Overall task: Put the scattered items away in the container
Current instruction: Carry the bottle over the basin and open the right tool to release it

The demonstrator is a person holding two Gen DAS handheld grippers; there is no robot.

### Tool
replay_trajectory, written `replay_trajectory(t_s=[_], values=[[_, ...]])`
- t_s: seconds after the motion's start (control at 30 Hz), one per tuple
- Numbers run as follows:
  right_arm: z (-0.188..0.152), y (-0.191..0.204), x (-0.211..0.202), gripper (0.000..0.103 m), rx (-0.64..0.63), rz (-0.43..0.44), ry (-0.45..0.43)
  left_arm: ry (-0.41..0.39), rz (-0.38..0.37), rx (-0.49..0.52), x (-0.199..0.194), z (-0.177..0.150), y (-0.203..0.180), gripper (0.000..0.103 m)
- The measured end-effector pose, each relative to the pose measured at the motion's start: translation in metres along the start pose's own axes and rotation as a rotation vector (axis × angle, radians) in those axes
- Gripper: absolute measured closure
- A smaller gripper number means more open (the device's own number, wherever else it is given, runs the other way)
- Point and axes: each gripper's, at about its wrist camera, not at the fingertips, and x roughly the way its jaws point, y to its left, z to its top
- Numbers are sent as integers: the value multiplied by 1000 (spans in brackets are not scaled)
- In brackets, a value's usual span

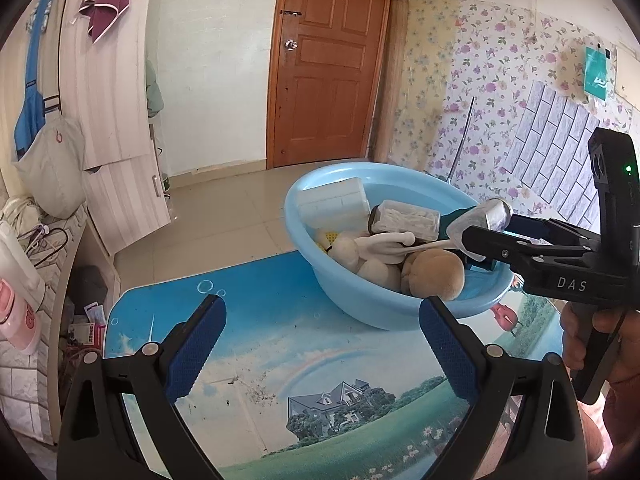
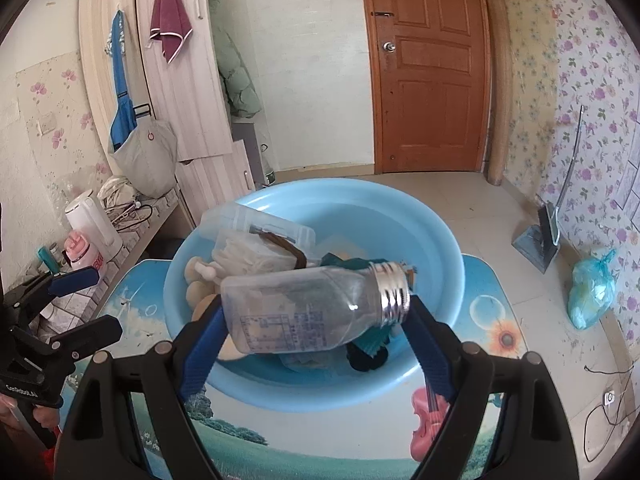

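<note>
Your right gripper (image 2: 316, 322) is clamped lengthwise on a clear plastic bottle (image 2: 304, 312), base against one blue pad, silver screw neck against the other, held over the near half of the blue basin (image 2: 432, 216). Your left gripper (image 1: 320, 344) stands w/ jaws wide apart and nothing btwn them, above the picture-print table (image 1: 256, 352), short of the basin's near rim.

Progress: looks nearly done. The basin sits toward the table's far edge, already heaped w/ a white box, a pack of cotton swabs (image 1: 404, 220), plush toys (image 1: 432, 276), and a teal item. The table surface that shows carries no loose items; the bottle appears to be the last one, still to be released.

Views differ: the right wrist cam gives the bottle's full length and label; the left cam catches only its silver neck, plus your hand (image 1: 592, 332) on the right gripper's handle. The table's near edge is hidden behind the jaws in both.
</note>
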Motion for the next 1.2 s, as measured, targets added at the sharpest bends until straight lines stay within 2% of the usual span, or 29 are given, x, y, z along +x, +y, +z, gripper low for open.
replay_trajectory(t_s=[0.4,0.47,0.67,0.8,0.97,1.07,1.2], values=[[25,1,28,18,-16,11,6,-11,-11,28,11,12,-8,5],[23,2,36,17,-22,18,40,-7,-10,34,12,12,-10,5],[15,13,40,12,-70,-19,51,10,-11,37,13,12,-11,5],[13,12,35,9,-52,-32,41,23,-23,15,9,12,-10,5],[13,14,20,3,-39,-49,18,39,17,23,6,10,-14,5],[14,14,13,3,-28,-52,13,28,40,19,0,8,-17,0],[13,16,1,3,-21,-55,7,4,54,27,-11,8,-22,0]])
